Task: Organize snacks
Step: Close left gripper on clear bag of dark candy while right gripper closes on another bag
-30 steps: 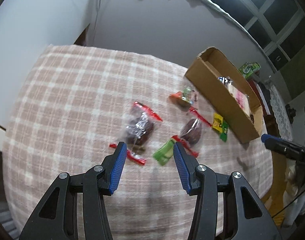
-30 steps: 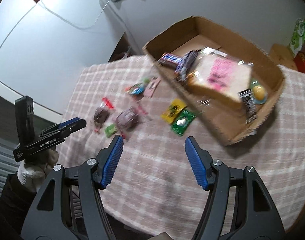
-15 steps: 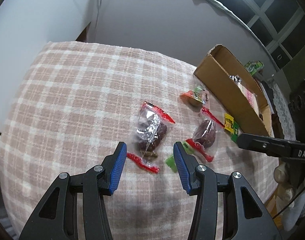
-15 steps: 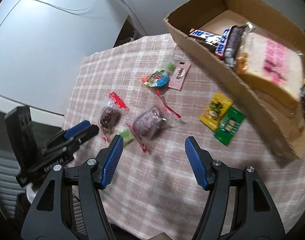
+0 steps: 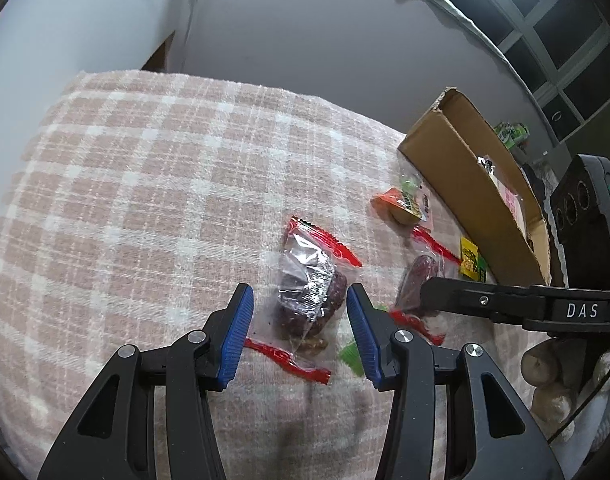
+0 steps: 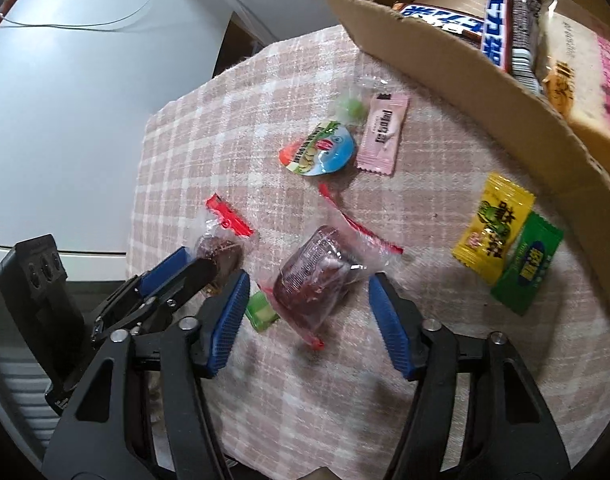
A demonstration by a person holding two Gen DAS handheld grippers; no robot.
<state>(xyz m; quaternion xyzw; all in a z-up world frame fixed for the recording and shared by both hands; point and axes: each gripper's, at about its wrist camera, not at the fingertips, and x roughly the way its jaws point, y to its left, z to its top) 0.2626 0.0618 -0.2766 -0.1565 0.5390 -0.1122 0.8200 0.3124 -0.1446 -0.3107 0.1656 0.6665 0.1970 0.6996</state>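
On the pink plaid cloth lie two clear packets with dark red snacks and red ends. My left gripper stands open low over the first packet, which lies between its blue pads without being pressed. In the right wrist view that left gripper is at the first packet. My right gripper straddles the second packet. Its jaws are closing, and the pads stay clear of the wrapper. One black finger of it crosses above the second packet.
An open cardboard box at the right holds chocolate bars and a bread pack. Loose on the cloth lie a small green candy, a round jelly cup, a pink sachet, a yellow packet and a green packet.
Both grippers have come down towards the cloth. The right one swung left from the box to over the second packet, and its jaws have narrowed. The left one now frames the first packet.
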